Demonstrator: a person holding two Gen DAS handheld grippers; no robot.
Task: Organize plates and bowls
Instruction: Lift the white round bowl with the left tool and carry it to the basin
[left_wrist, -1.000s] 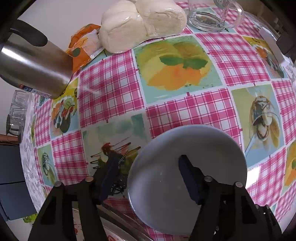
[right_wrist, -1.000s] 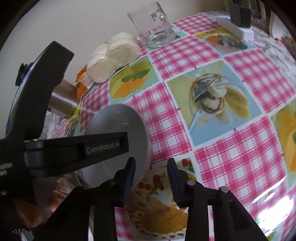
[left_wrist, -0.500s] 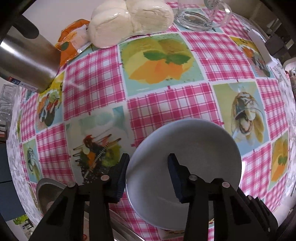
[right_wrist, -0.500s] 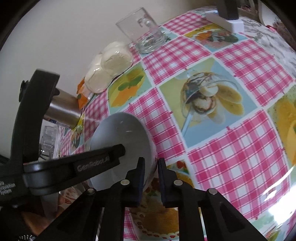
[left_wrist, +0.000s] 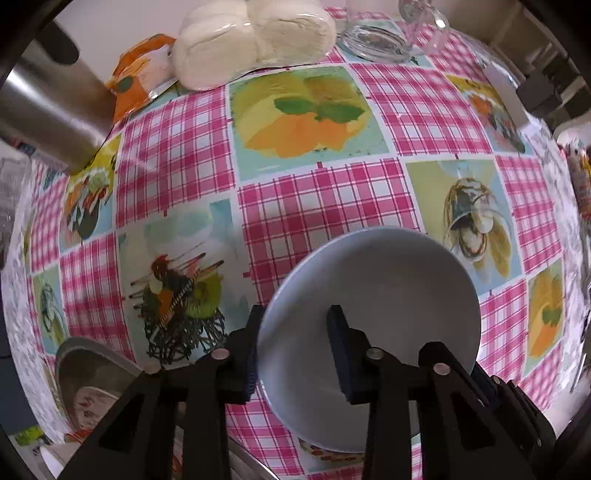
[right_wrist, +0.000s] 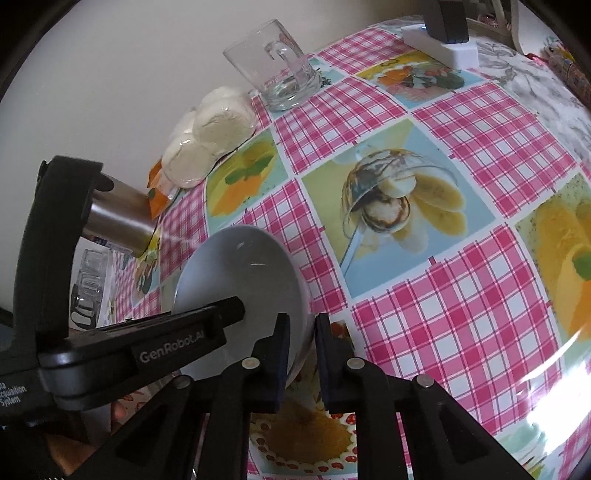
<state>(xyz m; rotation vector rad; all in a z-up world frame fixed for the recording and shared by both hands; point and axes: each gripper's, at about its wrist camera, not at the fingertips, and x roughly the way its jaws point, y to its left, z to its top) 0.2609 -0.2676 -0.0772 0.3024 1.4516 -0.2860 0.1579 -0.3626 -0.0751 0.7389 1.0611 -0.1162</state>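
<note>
While my right gripper (right_wrist: 300, 354) pinches the near rim of the white bowl (right_wrist: 243, 280), the bowl stands mouth up on the checked tablecloth (right_wrist: 461, 295). My left gripper (left_wrist: 295, 354) is closing, straddling the opposite rim.

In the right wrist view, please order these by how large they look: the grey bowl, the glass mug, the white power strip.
1. grey bowl, though nearness to the camera enlarges it
2. glass mug
3. white power strip, partly covered by a dark plug; its gap to the mug is small
</note>
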